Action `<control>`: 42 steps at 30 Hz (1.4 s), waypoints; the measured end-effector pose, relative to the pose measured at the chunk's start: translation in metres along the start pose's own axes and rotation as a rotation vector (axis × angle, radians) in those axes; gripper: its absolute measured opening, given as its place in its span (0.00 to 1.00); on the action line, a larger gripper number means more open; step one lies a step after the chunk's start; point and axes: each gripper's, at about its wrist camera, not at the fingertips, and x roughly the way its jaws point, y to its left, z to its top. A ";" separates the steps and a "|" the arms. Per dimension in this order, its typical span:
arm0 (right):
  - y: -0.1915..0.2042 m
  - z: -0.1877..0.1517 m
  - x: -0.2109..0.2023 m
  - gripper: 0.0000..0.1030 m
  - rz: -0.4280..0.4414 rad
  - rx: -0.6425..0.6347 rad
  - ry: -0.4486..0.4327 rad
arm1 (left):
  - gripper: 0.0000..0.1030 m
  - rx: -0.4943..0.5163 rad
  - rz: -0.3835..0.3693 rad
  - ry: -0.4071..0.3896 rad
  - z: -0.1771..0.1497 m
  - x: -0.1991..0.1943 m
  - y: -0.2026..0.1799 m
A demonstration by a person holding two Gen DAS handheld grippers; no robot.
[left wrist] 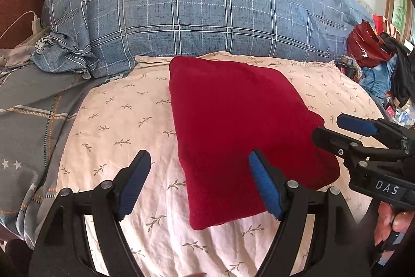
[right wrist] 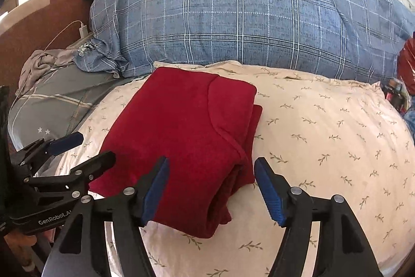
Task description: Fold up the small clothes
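While both tongs are tilted downward over the bed, nothing is gripped by either of them. The left tongs [left wrist: 199, 186] are held wide open, with one blue pad above the bare sheet and the other above the near edge of the red garment [left wrist: 241, 136]; whether that pad touches the cloth cannot be told. The right tongs [right wrist: 211, 190] are likewise spread apart, straddling the near corner of the same garment, where the folded layers are seen stacked, and the cloth is not pinched by their pads. In the left wrist view the right tongs are seen entering from the right side, held by a hand [left wrist: 391, 222] of which only a few fingers are visible at the lower edge. One red garment is counted, folded into a rough rectangle and laid flat on the cream sheet [left wrist: 122, 126], which is printed with small leafy sprigs. Behind it, one large blue plaid quilt [left wrist: 197, 17] with a round badge print is piled across the bed. To the left, a grey blanket [left wrist: 28, 108] with stars and stripes is spread, and one white charger [left wrist: 35, 24] with its cable is seen against a brown headboard. To the far right, one red plastic bag [left wrist: 363, 40] and some dark clothing are heaped beside the bed.
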 end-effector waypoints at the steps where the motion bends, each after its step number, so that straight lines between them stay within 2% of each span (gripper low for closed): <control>1: 0.000 -0.001 0.000 0.67 0.003 0.002 0.001 | 0.76 -0.002 0.006 -0.004 0.000 0.000 0.001; 12: 0.003 0.000 0.004 0.68 0.026 0.021 0.017 | 0.76 -0.011 0.041 -0.013 0.001 0.002 0.005; 42: 0.014 0.003 0.012 0.68 0.028 0.007 0.034 | 0.76 -0.014 0.043 -0.027 0.003 0.002 0.008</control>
